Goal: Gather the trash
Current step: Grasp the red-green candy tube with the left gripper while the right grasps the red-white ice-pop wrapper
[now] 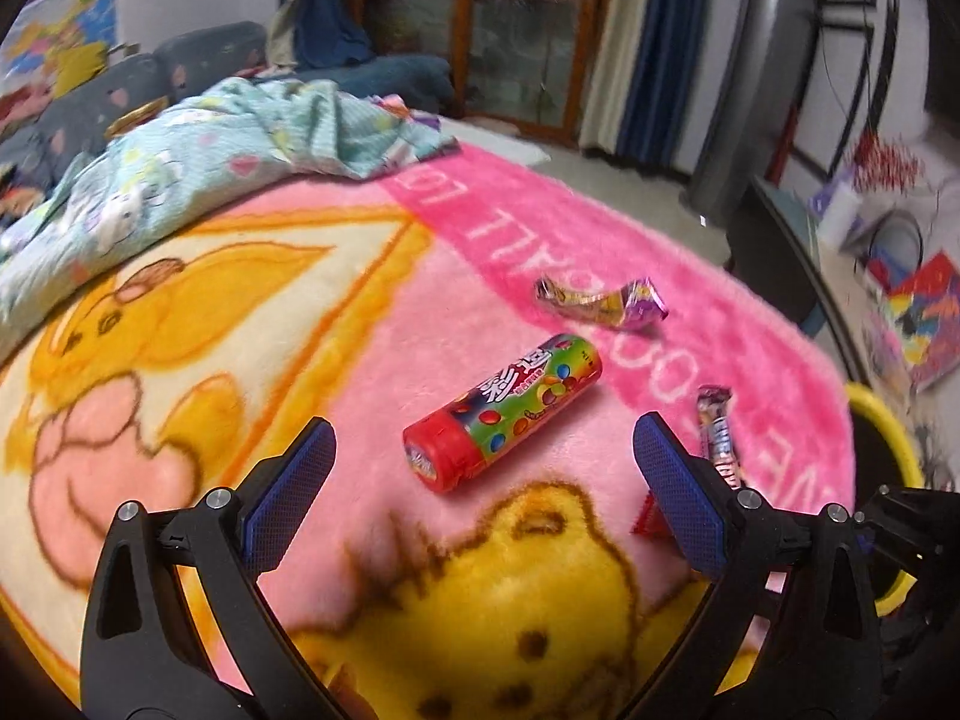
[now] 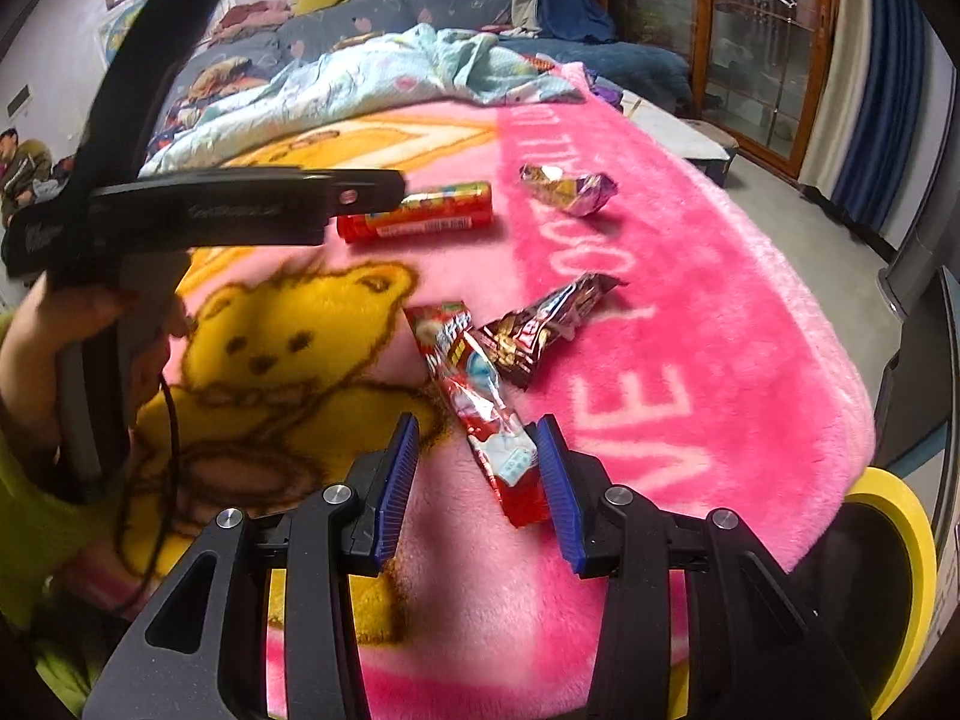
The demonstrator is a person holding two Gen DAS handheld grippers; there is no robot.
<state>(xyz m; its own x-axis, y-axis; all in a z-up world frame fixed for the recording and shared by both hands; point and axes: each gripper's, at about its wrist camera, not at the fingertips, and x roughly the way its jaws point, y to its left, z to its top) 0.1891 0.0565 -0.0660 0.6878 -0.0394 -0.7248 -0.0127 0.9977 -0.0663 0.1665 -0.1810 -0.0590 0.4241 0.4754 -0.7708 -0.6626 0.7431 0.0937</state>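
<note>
Candy tube (image 1: 503,412) — Chinese lettering, perhaps Skittles — between spread left claw (image 1: 483,455); right claw (image 2: 477,455) agape.

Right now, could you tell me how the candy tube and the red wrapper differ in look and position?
The candy tube is a rigid cylinder with a red cap; the red wrapper is flat and crinkled. The tube lies clear ahead of the open left gripper; the wrapper's near end sits between the pads of the open right gripper. The tube is farther up the blanket than the wrapper. Both lie on the blanket, ungripped.
</note>
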